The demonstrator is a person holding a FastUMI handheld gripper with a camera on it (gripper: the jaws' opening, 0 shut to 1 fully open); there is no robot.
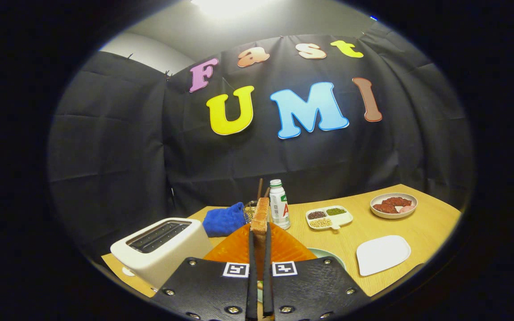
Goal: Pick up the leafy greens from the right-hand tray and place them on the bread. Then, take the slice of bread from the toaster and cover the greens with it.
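My gripper (259,238) is shut on a slice of bread (260,216), held upright on edge between the two fingers and lifted above the table. Left of the fingers stands the white toaster (161,247), its slots dark. Behind the held slice lies an orange mat (283,249), and a pale green plate rim (328,255) peeks out just right of the gripper body. The lower bread and the greens are hidden under the gripper.
A white tray (383,254) lies on the wooden table (426,223) to the right. Farther back are a divided dish of beans (328,217), a bowl of red meat (393,205), a white bottle (279,205) and a blue cloth (225,220).
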